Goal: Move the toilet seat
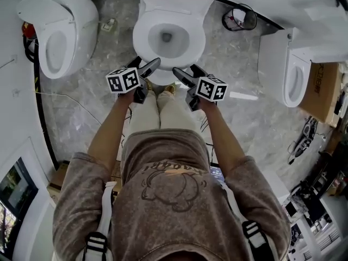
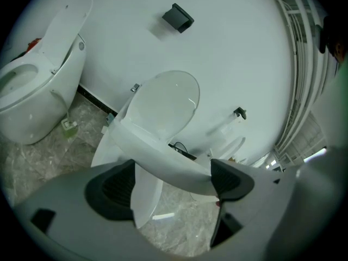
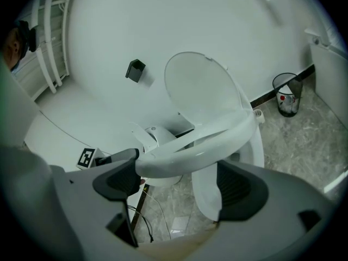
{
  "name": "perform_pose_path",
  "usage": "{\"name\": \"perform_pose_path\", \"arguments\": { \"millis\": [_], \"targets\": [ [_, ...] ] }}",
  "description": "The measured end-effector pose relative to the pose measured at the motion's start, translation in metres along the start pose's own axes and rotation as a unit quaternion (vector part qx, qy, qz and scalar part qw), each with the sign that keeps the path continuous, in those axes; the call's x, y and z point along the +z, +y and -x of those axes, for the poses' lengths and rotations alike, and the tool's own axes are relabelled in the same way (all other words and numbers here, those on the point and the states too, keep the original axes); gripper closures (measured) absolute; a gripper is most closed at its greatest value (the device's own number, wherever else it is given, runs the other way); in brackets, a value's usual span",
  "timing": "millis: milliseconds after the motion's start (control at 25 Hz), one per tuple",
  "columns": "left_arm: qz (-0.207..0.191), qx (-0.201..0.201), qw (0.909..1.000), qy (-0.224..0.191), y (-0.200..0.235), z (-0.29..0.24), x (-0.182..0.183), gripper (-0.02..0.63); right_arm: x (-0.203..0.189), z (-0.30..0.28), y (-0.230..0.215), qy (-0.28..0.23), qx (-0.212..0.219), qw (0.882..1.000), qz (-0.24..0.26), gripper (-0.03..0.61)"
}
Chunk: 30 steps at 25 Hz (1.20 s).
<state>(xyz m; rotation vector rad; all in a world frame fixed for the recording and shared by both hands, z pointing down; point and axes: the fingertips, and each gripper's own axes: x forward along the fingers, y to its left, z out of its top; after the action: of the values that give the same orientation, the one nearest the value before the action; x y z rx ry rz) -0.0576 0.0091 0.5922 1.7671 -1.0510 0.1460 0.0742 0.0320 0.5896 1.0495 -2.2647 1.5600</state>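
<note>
Though the white oval plastic toilet seat [image 3: 206, 145], mid-frame, already rests tilted off its bowl [image 1: 167, 37] across the wide-open, unclamped jaws of the left hand-held gripper [image 2: 171, 185] and right hand-held gripper [image 3: 179, 181], most lifting seemingly remains.

Open floor [image 1: 109, 53] is left on both sides of the middle toilet [image 1: 193, 42], bounded by the left toilet [image 1: 76, 15] and right toilet [image 1: 273, 58]. A waste bin [image 1: 239, 19] is set at rear right. Ahead of the left gripper [image 1: 145, 63] and right gripper [image 1: 185, 69], passage is barred by the raised toilet seat [image 3: 206, 145].
</note>
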Motion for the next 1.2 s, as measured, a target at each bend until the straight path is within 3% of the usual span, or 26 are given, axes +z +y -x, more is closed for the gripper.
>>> {"name": "perform_pose_path", "arguments": {
  "millis": [480, 1200],
  "targets": [
    [0.01, -0.01, 0.9996, -0.026, -0.01, 0.002, 0.022, 0.186, 0.019, 0.001, 0.009, -0.02, 0.005, 1.0, 0.006, 0.124],
    [-0.003, -0.049, 0.9988, -0.004, -0.026, 0.0, 0.049, 0.186, 0.054, 0.002, 0.013, -0.041, -0.017, 0.999, -0.021, 0.147]
  ]
}}
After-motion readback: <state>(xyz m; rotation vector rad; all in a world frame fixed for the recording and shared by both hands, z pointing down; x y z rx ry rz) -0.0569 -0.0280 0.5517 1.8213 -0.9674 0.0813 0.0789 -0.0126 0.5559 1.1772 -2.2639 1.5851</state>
